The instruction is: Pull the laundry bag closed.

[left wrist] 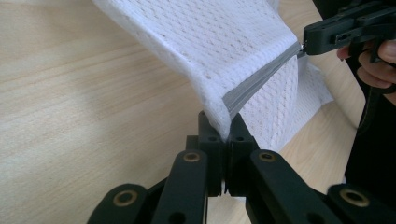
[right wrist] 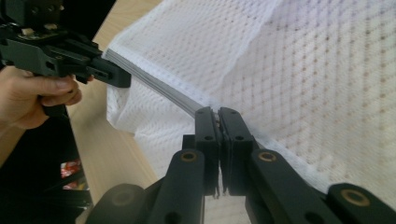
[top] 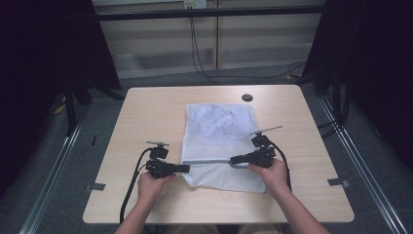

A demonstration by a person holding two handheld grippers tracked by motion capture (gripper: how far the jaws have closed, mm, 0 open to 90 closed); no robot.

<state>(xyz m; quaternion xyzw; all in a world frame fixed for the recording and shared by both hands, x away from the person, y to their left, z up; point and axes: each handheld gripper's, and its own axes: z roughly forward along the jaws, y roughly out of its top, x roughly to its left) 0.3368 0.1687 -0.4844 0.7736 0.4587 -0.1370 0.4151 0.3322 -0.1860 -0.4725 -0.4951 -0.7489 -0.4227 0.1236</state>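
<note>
A white mesh bag [top: 219, 129] lies flat on the middle of the wooden table [top: 146, 112], its grey zipper [top: 209, 162] running across near the front end. My left gripper [top: 186, 168] is shut on the bag's left edge at the zipper's end; the left gripper view has the jaws [left wrist: 223, 122] pinching the white mesh [left wrist: 210, 42] where the zipper [left wrist: 261, 77] starts. Over on the right, my right gripper [top: 233, 160] is shut on the zipper [right wrist: 154, 81] near its other end, jaws [right wrist: 217, 112] closed on it. The zipper is stretched taut and slightly lifted between them.
A dark round hole [top: 247, 97] sits in the table near its far edge. Black cables [top: 199, 58] trail over the grey floor behind the table. Dark curtains [top: 44, 48] hang on both sides. Bare tabletop lies left and right of the bag.
</note>
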